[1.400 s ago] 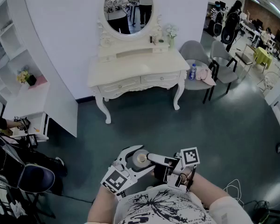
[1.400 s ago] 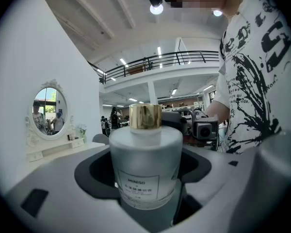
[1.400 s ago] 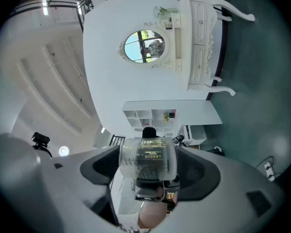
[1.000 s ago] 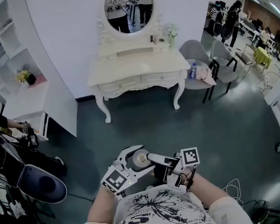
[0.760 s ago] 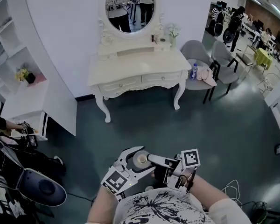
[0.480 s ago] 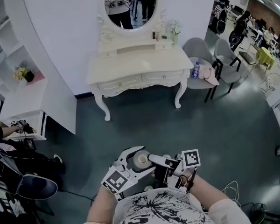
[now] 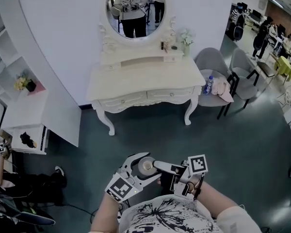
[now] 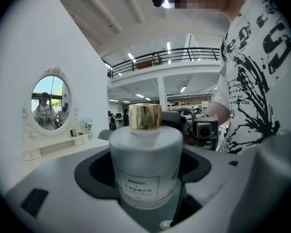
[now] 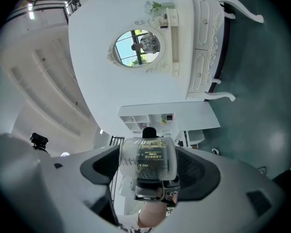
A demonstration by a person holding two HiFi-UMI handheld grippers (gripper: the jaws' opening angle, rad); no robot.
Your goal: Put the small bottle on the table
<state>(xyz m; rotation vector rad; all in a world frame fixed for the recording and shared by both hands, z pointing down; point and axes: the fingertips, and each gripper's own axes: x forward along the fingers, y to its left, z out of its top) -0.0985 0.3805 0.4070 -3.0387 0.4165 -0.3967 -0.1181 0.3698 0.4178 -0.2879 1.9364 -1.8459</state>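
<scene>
The small frosted bottle point(image 7: 146, 166) with a gold cap sits close to my chest, low in the head view. My left gripper point(image 7: 141, 169) is shut on it, its white jaws curving round both sides. My right gripper point(image 7: 161, 172) reaches in from the right and its jaws also press on the bottle. In the left gripper view the bottle point(image 8: 145, 159) stands upright with its label facing the camera. The right gripper view shows the bottle point(image 9: 148, 161) held between the dark pads. The white dressing table point(image 7: 145, 79) stands against the far wall, well ahead of me.
An oval mirror point(image 7: 135, 11) tops the table, and a flower vase point(image 7: 185, 37) and small items stand on its back shelf. Grey chairs point(image 7: 214, 62) with a water bottle point(image 7: 209, 85) are at the right. A white shelf unit point(image 7: 19, 86) is at the left. Dark green floor point(image 7: 150, 135) lies between.
Both grippers keep the bottle in the same place. The head view has shifted, so the dressing table looks a little nearer and larger. The person and chair at the lower left have moved out.
</scene>
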